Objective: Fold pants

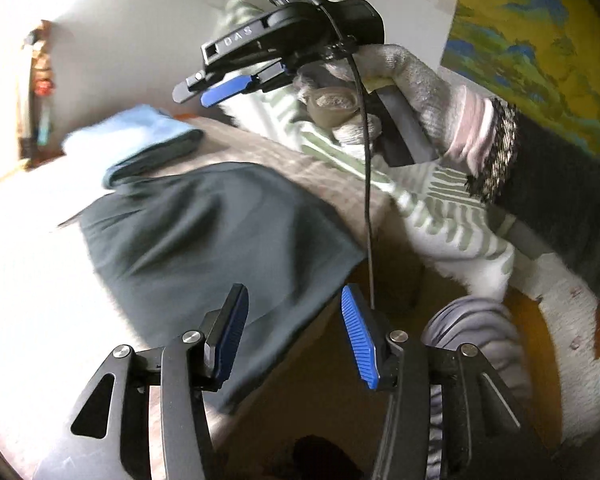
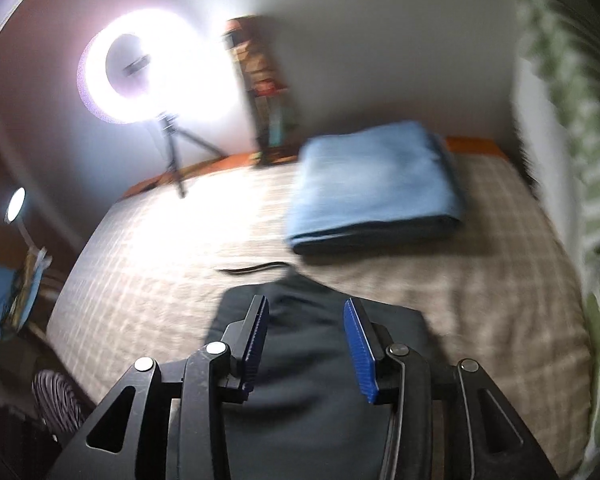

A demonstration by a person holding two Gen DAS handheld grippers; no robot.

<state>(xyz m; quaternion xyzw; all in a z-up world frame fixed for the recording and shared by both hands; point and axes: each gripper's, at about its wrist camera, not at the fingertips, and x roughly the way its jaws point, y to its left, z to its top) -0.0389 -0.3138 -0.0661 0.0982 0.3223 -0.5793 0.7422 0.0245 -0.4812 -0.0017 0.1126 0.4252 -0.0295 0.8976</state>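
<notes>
One dark pants (image 1: pixel 204 232) bundle, folded, wrinkled, on bed (image 2: pixel 480 280)

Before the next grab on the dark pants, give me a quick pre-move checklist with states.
1. Left gripper open, nothing held: ok.
2. Right gripper open, over the dark pants: ok.
3. Pants flat on the bed: not ok, rumpled, one edge hangs over the side.
4. Blue folded cloth apart from the pants: ok.
5. Waistband or hem location: cannot tell.
6. Sharp view: not ok, both views blurred.
</notes>
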